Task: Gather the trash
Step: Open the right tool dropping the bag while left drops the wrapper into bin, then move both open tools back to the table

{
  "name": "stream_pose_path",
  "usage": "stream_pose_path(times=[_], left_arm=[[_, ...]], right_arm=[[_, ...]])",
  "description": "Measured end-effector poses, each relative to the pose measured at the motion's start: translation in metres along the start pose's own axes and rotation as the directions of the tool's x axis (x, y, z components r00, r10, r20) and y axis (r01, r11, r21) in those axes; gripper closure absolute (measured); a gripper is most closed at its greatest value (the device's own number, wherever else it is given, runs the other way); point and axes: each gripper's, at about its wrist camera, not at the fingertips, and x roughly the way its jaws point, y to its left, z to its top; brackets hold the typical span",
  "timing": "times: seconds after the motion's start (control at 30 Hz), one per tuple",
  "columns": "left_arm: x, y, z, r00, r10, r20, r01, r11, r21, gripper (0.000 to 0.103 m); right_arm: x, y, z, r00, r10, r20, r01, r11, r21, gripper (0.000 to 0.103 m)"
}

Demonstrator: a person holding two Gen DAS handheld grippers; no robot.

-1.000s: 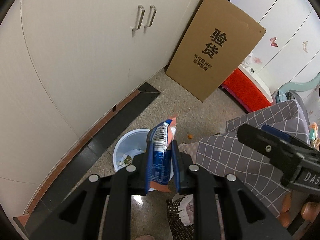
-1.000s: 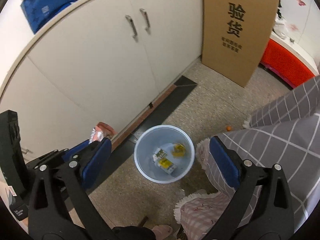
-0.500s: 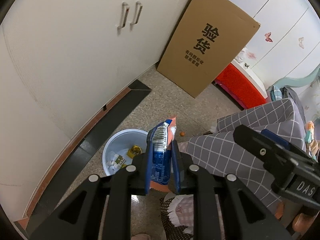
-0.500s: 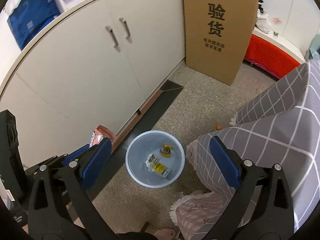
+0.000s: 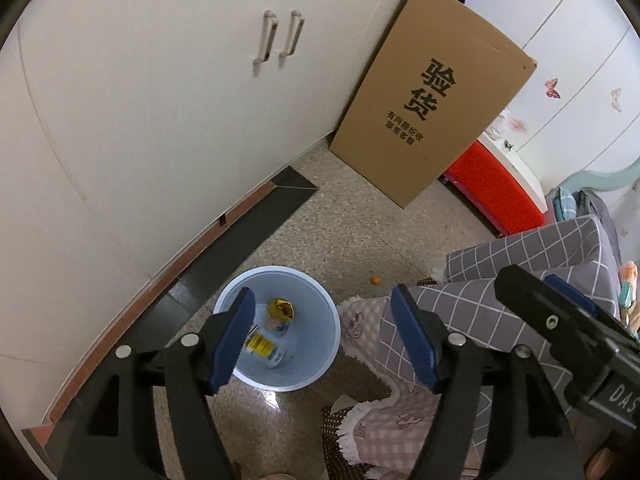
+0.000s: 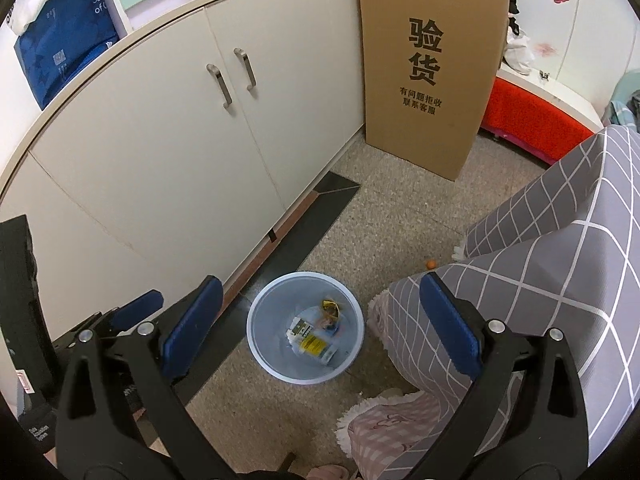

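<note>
Where it gripped a blue snack packet before, the left gripper (image 5: 322, 336) has fingers spread empty above the bin (image 5: 324, 300).

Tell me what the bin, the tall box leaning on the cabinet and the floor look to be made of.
Bin: pale blue plastic, apparently; thin, slightly translucent wall with a smooth rim.
Box: brown corrugated cardboard, matte, with printed black characters and a raw top edge.
Floor: speckled stone or terrazzo-type tile, likely; it gives a soft glare near the bin in the left wrist view.

Translucent pale blue plastic bin (image 6: 264, 344), speckled matt stone floor (image 6: 400, 216), plain brown cardboard box (image 6: 428, 64), grey checked cloth cover (image 6: 560, 248), smooth cream cabinet doors (image 6: 168, 160)
</note>
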Motion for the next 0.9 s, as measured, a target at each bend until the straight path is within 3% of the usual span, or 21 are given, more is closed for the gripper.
stream_pose_path(times=[0.3,0.4,0.6,0.7,0.9], left_arm=[[-0.032,0.003,-0.004,0.999,0.034,0.027,-0.033,0.999,-0.007,0.034],[-0.057,-0.003,-0.003,0.997,0.026,0.066,-0.027,1.0,0.006,0.034],[-0.121,-0.032,-0.005,0.982,-0.012,0.188,0.005,0.999,0.039,0.03],[-0.144,-0.061,-0.013,0.974,-0.053,0.22,0.033,0.995,0.092,0.029],[-0.162,-0.139,-0.041,0.967,-0.137,0.215,0.086,0.969,0.233,0.028]], right_arm=[[-0.005,0.001,-0.001,1.0,0.015,0.005,-0.015,1.0,-0.011,0.007],[-0.021,0.0,0.002,0.997,0.073,0.008,-0.073,0.997,0.016,0.007],[-0.085,-0.01,-0.003,0.98,0.177,0.092,-0.183,0.981,0.059,0.007],[-0.124,-0.028,-0.01,0.976,0.149,0.158,-0.161,0.985,0.065,0.007],[-0.198,-0.097,-0.038,0.967,-0.006,0.255,-0.03,0.99,0.137,0.007]])
